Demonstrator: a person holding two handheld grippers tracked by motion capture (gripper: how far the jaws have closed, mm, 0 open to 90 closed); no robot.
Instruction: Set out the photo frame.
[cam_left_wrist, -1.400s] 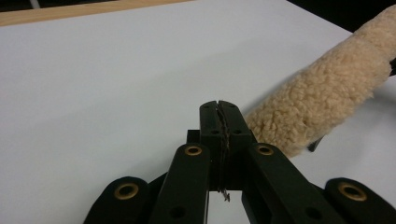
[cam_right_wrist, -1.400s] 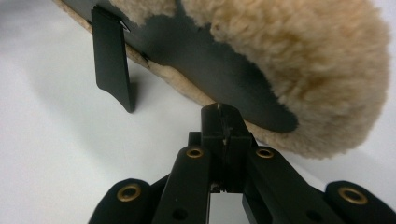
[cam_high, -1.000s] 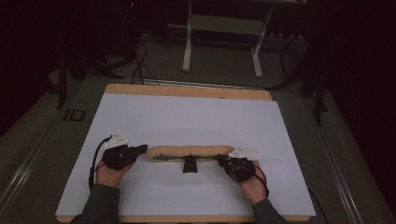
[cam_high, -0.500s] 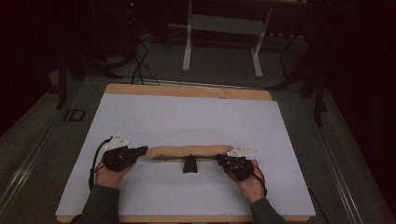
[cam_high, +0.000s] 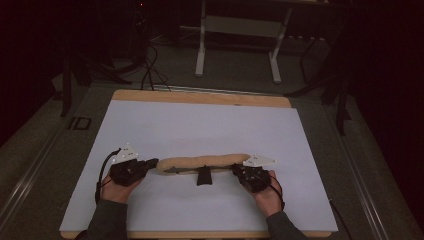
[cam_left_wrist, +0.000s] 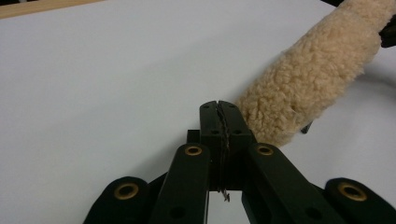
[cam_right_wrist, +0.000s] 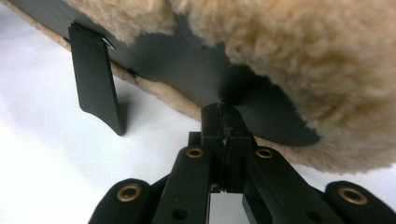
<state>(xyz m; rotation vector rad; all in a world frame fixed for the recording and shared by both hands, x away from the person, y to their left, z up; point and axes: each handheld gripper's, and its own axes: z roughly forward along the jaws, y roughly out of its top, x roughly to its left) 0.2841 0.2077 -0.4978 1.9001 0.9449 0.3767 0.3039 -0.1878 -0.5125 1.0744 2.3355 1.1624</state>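
Both hands low on the white mat (cam_high: 200, 125), left gripper (cam_high: 150, 164) and right gripper (cam_high: 237, 171) pointing inward, jaws of the 2 shut tight at either end of the fleece pad (cam_high: 202, 161) lying between them.

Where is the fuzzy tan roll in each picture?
High view: the fuzzy tan roll lies low in the middle, between the two grippers.
Left gripper view: it slants across the upper right.
Right gripper view: it spreads across the top and right.
Shared landmark: the white table top under it.
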